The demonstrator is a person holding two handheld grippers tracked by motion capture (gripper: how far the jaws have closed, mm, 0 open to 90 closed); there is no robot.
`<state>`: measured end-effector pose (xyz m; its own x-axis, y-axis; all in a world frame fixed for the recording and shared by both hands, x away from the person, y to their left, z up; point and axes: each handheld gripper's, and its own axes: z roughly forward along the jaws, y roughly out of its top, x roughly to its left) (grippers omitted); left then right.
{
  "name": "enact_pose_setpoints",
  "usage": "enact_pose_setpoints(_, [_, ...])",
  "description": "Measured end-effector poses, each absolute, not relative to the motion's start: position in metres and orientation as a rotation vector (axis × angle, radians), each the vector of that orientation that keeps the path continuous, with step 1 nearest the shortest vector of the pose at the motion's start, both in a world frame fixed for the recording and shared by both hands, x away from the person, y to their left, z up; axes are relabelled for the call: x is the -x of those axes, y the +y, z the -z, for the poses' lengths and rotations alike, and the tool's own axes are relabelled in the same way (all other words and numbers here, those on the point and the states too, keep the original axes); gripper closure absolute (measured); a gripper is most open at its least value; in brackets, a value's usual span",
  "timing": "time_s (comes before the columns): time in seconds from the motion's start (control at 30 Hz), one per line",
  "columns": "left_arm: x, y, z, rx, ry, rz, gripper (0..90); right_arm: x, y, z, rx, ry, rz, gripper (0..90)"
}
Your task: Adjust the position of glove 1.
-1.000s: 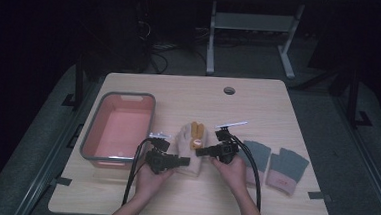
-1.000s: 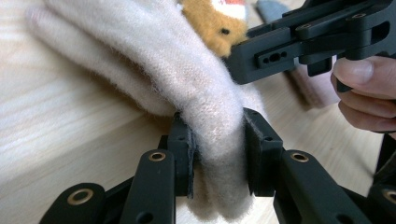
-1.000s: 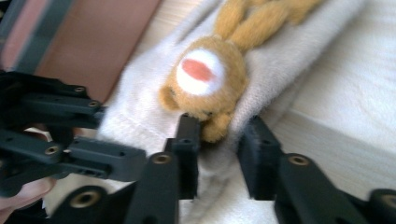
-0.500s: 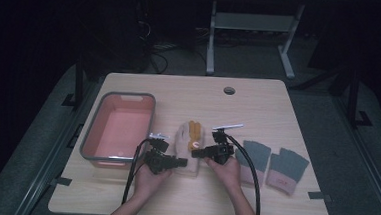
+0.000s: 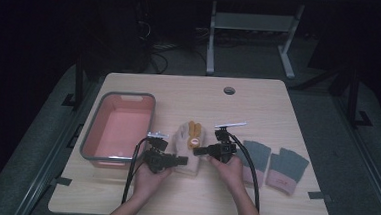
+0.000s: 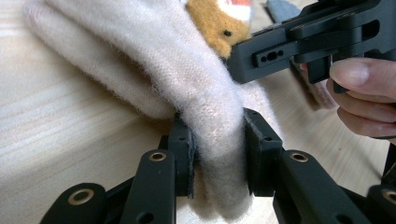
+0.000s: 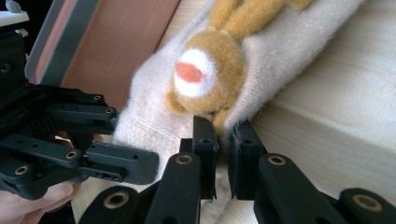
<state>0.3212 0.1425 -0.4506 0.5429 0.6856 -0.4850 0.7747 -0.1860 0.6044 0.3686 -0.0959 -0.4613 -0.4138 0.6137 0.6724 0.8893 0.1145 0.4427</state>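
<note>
At the centre of the high view, on the desk [image 5: 278,108], lies the cream mitten [image 5: 188,150], right of the pink tub [image 5: 119,128]. The left tongs [image 6: 217,140] clamp its cuff; the right tongs [image 7: 223,135], whose jaws have just been closing, pinch its edge beneath the orange toy face [image 7: 203,79].

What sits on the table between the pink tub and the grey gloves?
In the high view, a cream knitted mitten with an orange plush animal lies between the pink tub and grey gloves, both claws clamping it.
</note>
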Motion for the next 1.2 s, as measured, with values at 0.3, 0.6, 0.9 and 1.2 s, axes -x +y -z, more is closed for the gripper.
enact_pose_setpoints(0.3, [-0.322,0.142,0.432,-1.908,1.146,0.119,68.4,-0.366,-0.101,0.444,1.452,-2.079,1.263,82.9])
enact_pose_setpoints(0.6, [-0.322,0.144,0.419,-1.899,1.118,0.107,68.4,-0.366,-0.103,0.427,1.438,-2.089,1.291,82.9])
enact_pose_setpoints(0.9, [-0.323,0.147,0.406,-1.875,1.096,0.104,68.5,-0.366,-0.103,0.413,1.426,-2.093,1.315,82.9])
enact_pose_setpoints(1.2, [-0.324,0.153,0.392,-1.856,1.073,0.098,68.5,-0.367,-0.100,0.394,1.408,-2.116,1.331,82.9])
